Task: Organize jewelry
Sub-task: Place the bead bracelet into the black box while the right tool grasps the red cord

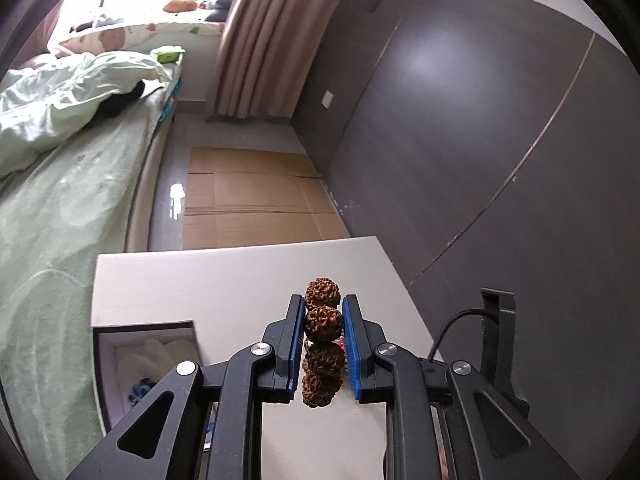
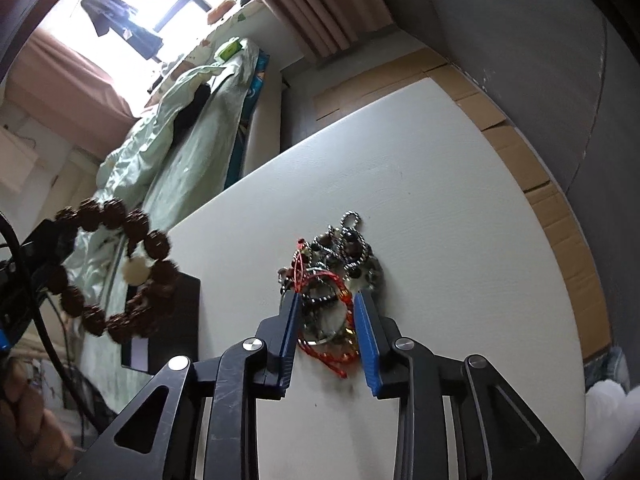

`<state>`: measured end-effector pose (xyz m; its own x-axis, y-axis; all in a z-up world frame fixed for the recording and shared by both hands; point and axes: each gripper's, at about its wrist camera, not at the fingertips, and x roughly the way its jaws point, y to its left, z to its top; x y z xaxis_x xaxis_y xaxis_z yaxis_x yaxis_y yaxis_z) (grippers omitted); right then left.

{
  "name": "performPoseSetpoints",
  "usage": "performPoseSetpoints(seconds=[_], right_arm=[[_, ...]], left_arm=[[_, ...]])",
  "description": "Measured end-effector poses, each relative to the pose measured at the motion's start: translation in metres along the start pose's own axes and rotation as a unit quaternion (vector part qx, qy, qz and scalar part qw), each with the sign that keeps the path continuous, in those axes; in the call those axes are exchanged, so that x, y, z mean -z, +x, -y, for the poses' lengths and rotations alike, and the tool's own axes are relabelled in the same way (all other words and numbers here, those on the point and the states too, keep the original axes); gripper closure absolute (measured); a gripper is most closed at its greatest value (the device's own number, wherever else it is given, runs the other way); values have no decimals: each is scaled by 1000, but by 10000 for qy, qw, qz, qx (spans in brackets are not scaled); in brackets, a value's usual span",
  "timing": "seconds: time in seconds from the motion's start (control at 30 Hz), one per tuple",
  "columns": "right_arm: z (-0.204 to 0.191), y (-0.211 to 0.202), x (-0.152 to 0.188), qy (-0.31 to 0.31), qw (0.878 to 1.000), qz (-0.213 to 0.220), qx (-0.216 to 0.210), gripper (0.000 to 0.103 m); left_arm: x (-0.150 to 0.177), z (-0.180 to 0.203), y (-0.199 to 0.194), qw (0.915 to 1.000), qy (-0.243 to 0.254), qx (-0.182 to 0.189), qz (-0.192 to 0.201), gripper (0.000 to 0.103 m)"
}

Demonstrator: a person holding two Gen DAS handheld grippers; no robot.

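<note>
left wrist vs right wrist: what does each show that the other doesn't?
Left wrist only: the open box interior with pale padding, and the left gripper jaws clamped on the brown bead bracelet, seen edge-on.

Right wrist only: the tangled jewelry pile on the table, with the right gripper jaws open around its near end, and the bracelet's full ring with a pale bead.

Both: white table, bed, cardboard on the floor.
</note>
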<state>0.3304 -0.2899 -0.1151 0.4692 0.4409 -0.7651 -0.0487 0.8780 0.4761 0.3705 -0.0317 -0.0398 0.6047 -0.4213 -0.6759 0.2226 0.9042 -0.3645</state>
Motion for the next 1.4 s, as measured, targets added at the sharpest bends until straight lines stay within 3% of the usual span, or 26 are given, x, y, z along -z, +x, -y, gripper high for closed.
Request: performPoseSetpoints(seconds=[0.23,0.33,0.47,0.77,1.13,1.23,1.3,1.4], right_arm=[[-5,15,-4,-183,9991,-195,321,76],[-7,21,-1,-240,9985,-309,381,92],[-10,16,2,-368,9985,-228,347,94],[-20,-12,5,-280,9989,226,-286,94],[-66,-40,1,-572,9909,773,-943,94],[-77,-42,1,-629,9882,856,-1102,94],[-85,-41,1,-669,9865,881,-1212,94],[-98,-35,2,-691,9843,838,-1389,94]], left_arm=[[3,-9,-20,9998,-176,36,122,83],[3,-11,-25,9996,-216,41,165,83],[4,-14,-35,9993,-263,16,254,83],[13,-36,-55,9977,-484,-233,406,83],[18,-79,-55,9936,-958,-497,331,83],[19,-96,-51,9905,-1206,-628,184,72],[19,-103,-50,9880,-1289,-831,162,44],[19,-109,-59,9853,-1354,-987,327,41]])
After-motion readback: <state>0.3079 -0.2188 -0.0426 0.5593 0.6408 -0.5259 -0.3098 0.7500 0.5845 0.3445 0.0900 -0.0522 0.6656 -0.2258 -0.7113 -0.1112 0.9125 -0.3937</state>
